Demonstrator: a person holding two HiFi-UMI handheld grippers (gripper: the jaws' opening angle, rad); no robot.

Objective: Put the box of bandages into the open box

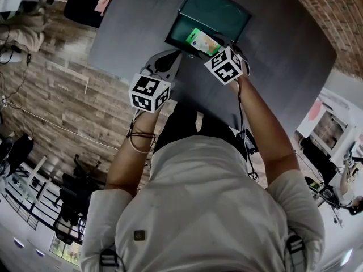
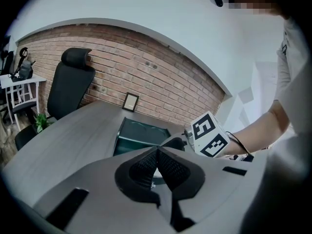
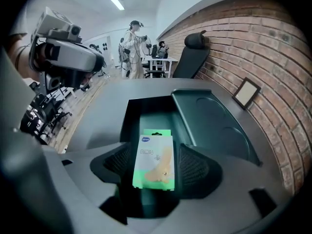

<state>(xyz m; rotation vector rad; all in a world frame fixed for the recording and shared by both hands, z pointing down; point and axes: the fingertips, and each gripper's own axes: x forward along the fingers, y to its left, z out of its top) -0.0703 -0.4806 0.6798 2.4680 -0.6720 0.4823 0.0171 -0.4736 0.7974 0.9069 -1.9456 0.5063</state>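
A green and white box of bandages (image 3: 154, 165) sits between the pads of my right gripper (image 3: 155, 152), which is shut on its two sides. In the head view the box of bandages (image 1: 202, 41) hangs over the near right corner of the open box (image 1: 187, 27), a dark green case with its lid (image 1: 218, 7) folded back. Seen from the right gripper, the open box (image 3: 146, 112) lies just beyond the jaws and its inside is dark. My left gripper (image 1: 168, 58) hovers over the table beside the case's near left corner. Its pads (image 2: 168, 167) meet with nothing between them.
The case stands on a grey table (image 1: 283, 67) near a brick wall (image 2: 146, 77). A small picture frame (image 2: 130, 102) leans on that wall, and a black office chair (image 2: 70, 84) is at the table's far left. A person (image 3: 132, 48) stands far off in the room.
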